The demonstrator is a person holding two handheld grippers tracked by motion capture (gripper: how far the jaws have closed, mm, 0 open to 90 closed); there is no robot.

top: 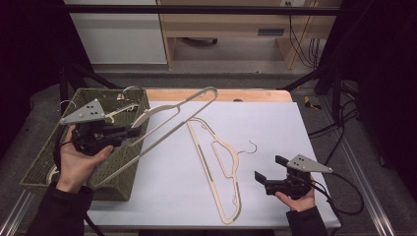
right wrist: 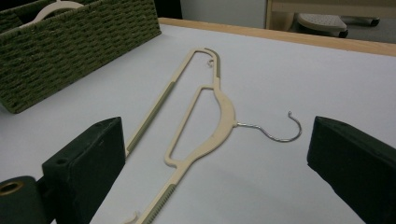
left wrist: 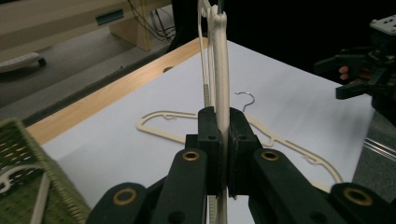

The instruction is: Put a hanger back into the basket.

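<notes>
The left gripper point(top: 132, 132) is pinching a cream plastic hanger point(top: 167, 114) by its neck, jaws pressed flat on both faces of the plastic as the left gripper view shows point(left wrist: 219, 93). This held hanger rides in the air, slanting from above the woven basket point(top: 44, 167) at the table's left edge out over the white sheet point(top: 275, 128), its far corner near the table's back edge. A second hanger point(top: 219, 162) lies flat on the sheet near the middle, its wire hook point(right wrist: 275, 130) pointing toward the right edge. The right gripper point(top: 268, 169) hovers near the front right corner with jaws spread wide and nothing between them; in the right gripper view the lying hanger sits ahead of the opening. The step in hand appears to be carrying the held hanger clear of the basket and setting it on the sheet. To do it well, maintain the pinch on the neck, lift until the lower bar point(top: 123, 162) clears the basket rim, then lower the hanger flat beside the lying one without overlap, so hooks and bars do not tangle. Release only once the frame rests on the sheet. More hangers point(top: 120, 109) sit in the basket. No brand, label or legible writing appears on any item.
</notes>
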